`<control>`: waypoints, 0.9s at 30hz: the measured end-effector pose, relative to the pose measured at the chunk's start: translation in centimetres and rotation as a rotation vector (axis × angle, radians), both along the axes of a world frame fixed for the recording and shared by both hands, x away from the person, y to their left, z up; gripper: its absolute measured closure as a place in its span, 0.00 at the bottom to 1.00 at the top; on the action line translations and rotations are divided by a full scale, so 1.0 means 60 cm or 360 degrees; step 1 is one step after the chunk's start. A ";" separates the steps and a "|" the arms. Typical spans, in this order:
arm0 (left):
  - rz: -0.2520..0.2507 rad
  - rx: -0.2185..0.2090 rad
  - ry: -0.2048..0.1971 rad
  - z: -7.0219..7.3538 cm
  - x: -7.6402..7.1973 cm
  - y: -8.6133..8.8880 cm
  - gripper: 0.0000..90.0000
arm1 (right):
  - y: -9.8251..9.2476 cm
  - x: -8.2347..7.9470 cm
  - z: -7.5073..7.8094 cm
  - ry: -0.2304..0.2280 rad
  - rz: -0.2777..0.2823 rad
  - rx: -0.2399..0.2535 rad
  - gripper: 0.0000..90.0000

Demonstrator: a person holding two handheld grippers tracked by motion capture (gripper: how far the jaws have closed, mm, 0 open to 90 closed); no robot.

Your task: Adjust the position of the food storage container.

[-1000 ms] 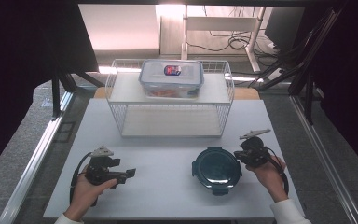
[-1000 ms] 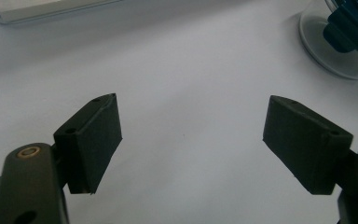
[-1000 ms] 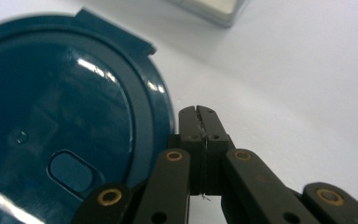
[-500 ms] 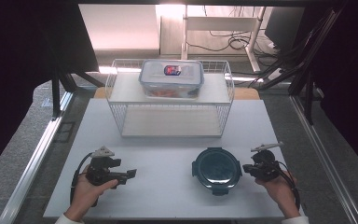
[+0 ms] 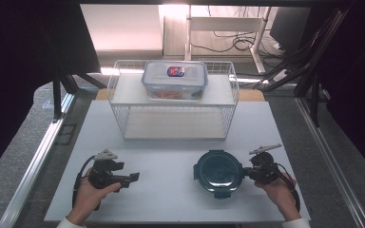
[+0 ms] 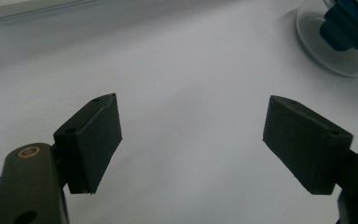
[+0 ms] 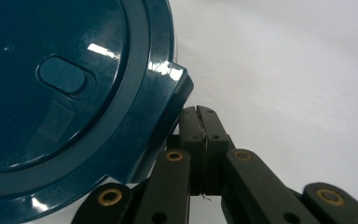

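High view has the round dark-teal lid near the desk's front right edge; right gripper, jaws pressed together, probably touches its latch tab. Left gripper gapes, holding nothing.

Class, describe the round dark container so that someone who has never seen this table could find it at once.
Start at the white table and look in front of the white wire basket, near the person's right hand. There sits the round dark teal plastic container with a glossy lid, right beside the shut right claw. Unlike the clear rectangular box on the basket, it is round and dark.
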State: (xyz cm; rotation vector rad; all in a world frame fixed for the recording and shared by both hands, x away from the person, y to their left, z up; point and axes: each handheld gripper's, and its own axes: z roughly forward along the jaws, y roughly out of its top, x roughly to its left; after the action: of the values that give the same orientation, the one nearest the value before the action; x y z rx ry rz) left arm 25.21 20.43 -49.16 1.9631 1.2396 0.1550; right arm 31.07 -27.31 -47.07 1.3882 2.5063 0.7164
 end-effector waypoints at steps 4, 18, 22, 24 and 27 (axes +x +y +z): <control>0.0009 -0.0001 -0.0003 0.001 0.000 0.002 0.21 | 0.035 0.000 -0.002 -0.0003 0.0078 -0.0007 0.99; 0.0029 -0.0011 -0.0009 0.003 0.001 0.010 0.21 | 0.142 -0.004 -0.012 0.0002 0.0292 -0.0007 0.99; 0.0033 -0.0009 -0.0009 0.002 0.001 0.011 0.21 | 0.161 -0.009 -0.012 -0.0008 0.0333 -0.0024 0.99; 0.0035 -0.0011 -0.0007 0.002 0.001 0.011 0.21 | 0.170 -0.011 -0.012 -0.0007 0.0349 -0.0020 0.99; 0.0037 -0.0011 -0.0006 0.002 0.001 0.010 0.21 | 0.181 -0.012 -0.013 -0.0011 0.0372 -0.0016 0.99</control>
State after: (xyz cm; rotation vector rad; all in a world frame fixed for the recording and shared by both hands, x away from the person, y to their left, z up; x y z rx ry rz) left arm 25.30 21.02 -49.01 1.9423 1.2592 0.1660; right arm 30.34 -16.46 -47.84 1.0982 2.6906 0.7467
